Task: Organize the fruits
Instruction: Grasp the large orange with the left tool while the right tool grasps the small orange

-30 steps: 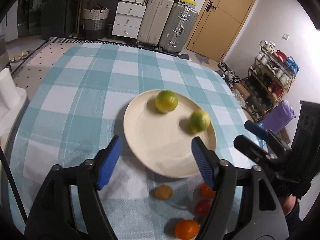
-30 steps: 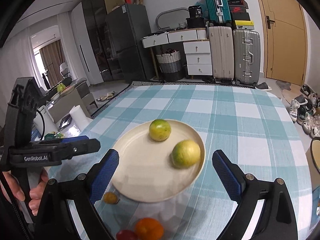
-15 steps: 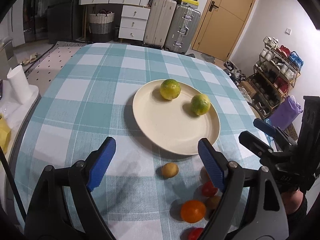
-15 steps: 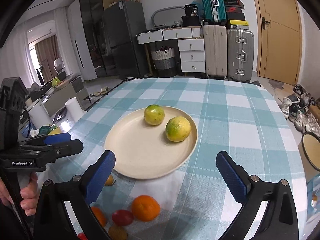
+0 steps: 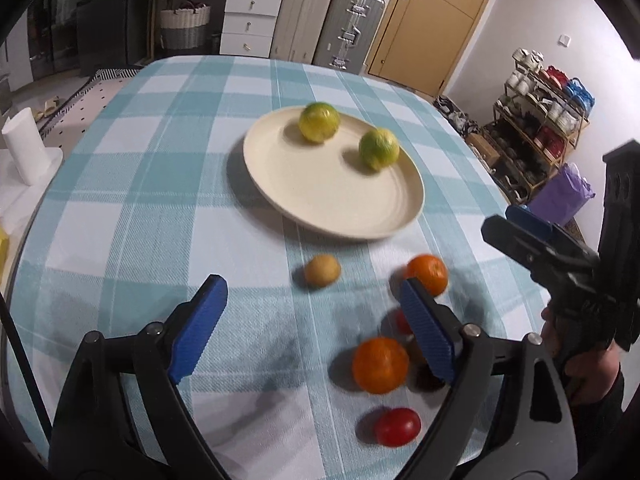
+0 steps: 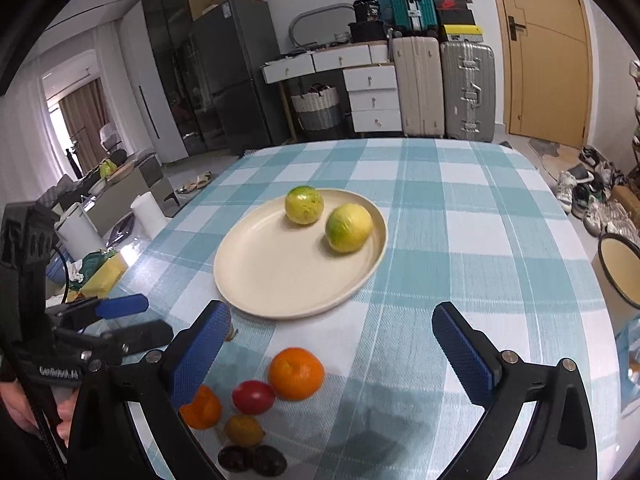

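Both grippers hung empty above the near edge of the tabletop [image 6: 500,208]; the left gripper [image 5: 312,328] had just been opening, the right gripper [image 6: 332,344] stood fully wide. Much bare cloth lay around. Small loose fruits [image 6: 296,374] crowded near the edge. Two yellow-green citrus [image 6: 349,228] sat on the cream plate [image 6: 280,280] at the middle.
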Demonstrator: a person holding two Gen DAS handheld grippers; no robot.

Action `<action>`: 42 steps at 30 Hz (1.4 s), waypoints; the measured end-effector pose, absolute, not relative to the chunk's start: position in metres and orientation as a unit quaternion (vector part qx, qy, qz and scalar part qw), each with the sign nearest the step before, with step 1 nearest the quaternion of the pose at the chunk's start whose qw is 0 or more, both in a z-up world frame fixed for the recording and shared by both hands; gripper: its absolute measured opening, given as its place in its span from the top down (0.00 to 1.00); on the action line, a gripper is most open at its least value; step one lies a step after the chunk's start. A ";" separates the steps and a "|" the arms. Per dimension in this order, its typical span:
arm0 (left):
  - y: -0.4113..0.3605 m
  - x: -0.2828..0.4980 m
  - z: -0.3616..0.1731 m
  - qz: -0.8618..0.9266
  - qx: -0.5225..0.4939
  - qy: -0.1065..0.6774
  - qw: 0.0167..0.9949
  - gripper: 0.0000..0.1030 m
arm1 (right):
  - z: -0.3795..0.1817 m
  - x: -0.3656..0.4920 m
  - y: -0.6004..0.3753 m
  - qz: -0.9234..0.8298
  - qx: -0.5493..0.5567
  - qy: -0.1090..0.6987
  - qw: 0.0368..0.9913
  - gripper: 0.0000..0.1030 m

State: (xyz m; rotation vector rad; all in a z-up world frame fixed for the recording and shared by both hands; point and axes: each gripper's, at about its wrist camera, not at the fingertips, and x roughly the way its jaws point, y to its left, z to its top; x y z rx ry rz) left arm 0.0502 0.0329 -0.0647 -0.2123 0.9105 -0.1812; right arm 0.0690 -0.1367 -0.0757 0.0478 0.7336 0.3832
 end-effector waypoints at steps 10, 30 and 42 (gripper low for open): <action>0.020 0.038 -0.084 -0.115 -0.093 0.467 0.872 0.04 | -0.084 0.057 -0.137 0.177 0.017 0.370 0.912 0.00; 0.008 0.029 -0.098 -0.136 -0.080 0.488 0.858 0.06 | -0.090 0.050 -0.140 0.172 0.012 0.381 0.908 0.00; 0.002 0.031 -0.103 -0.198 -0.096 0.492 0.842 0.59 | -0.097 0.053 -0.140 0.173 0.018 0.391 0.904 0.00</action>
